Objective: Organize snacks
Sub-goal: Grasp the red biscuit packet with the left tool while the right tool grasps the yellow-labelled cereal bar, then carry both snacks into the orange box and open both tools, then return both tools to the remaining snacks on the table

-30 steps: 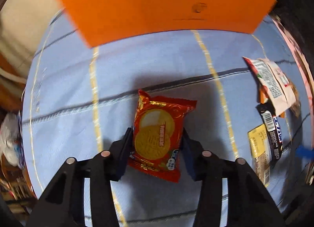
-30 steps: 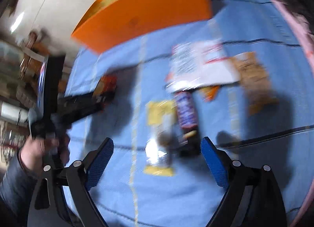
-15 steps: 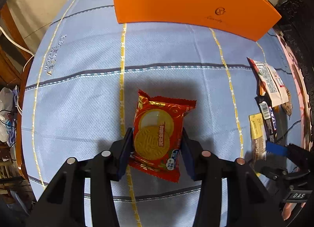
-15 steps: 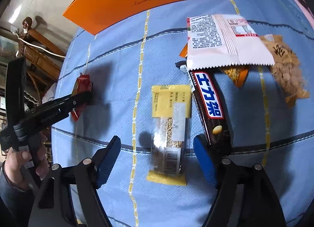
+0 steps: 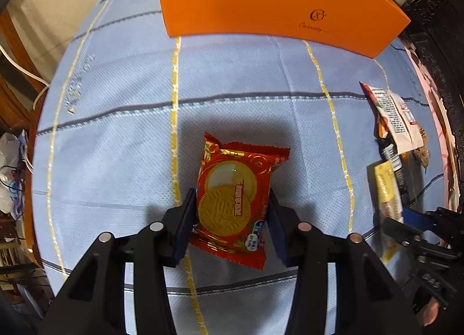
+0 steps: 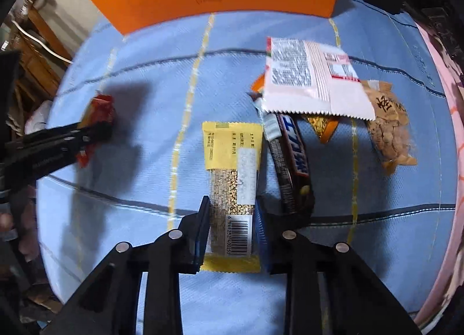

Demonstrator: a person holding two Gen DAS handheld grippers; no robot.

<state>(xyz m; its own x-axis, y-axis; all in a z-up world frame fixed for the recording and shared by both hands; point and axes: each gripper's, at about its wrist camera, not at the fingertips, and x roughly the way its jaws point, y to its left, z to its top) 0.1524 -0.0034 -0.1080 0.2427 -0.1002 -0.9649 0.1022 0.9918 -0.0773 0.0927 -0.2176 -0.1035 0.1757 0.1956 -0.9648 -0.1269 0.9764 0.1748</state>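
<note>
Six snack packets: red biscuit packet [image 5: 236, 200] clamped in left claw [image 5: 230, 220]; yellow seed bar [image 6: 232, 187] clamped in right claw [image 6: 230, 232]; one orange box [image 5: 269, 1], contents hidden.

Glossy foil biscuit packet [image 5: 236, 200], woven tablecloth [image 5: 116, 138]

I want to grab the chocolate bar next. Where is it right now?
In the right wrist view, the dark chocolate bar lies right of the yellow sesame bar, its top end under the white packet.
</note>
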